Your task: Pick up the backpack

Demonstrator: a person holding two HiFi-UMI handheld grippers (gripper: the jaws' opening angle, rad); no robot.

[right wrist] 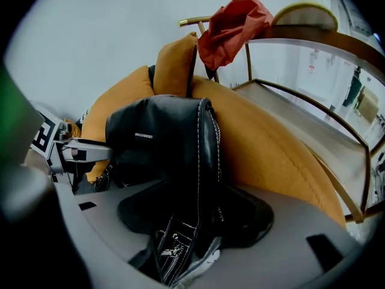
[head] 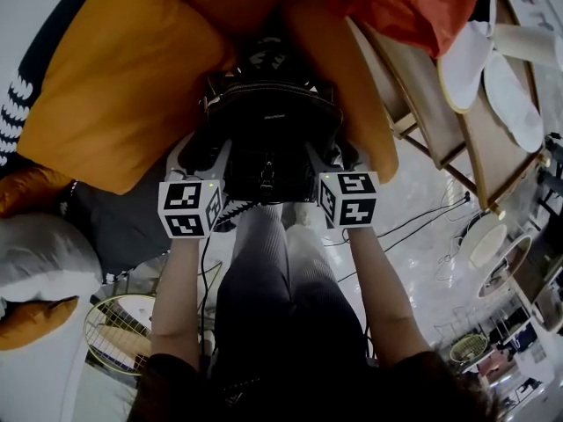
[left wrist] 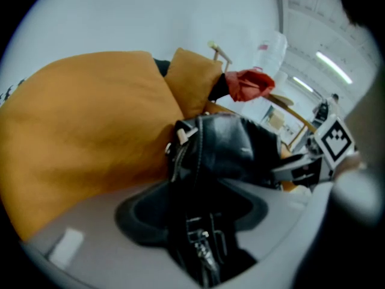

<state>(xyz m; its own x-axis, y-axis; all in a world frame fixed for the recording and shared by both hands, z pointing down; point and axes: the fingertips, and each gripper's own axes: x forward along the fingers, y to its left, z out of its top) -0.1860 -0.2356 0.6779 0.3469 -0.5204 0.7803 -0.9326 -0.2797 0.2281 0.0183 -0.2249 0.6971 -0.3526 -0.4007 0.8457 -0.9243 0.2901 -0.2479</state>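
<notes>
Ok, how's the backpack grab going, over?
Left gripper open, right gripper open, each straddling a backpack edge. Backpack against orange cushions, not gripped yet. Nothing in the way.

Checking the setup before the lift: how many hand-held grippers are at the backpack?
2: the left hand-held gripper at the left side of the backpack, the right hand-held gripper at its right side. Both open, its edge between their jaws.

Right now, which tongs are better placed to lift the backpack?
Right, marginally: the right tongs stand open with the stitched edge of the backpack centred deep between them. The left tongs also straddle it, open, so both likely close together.
</notes>
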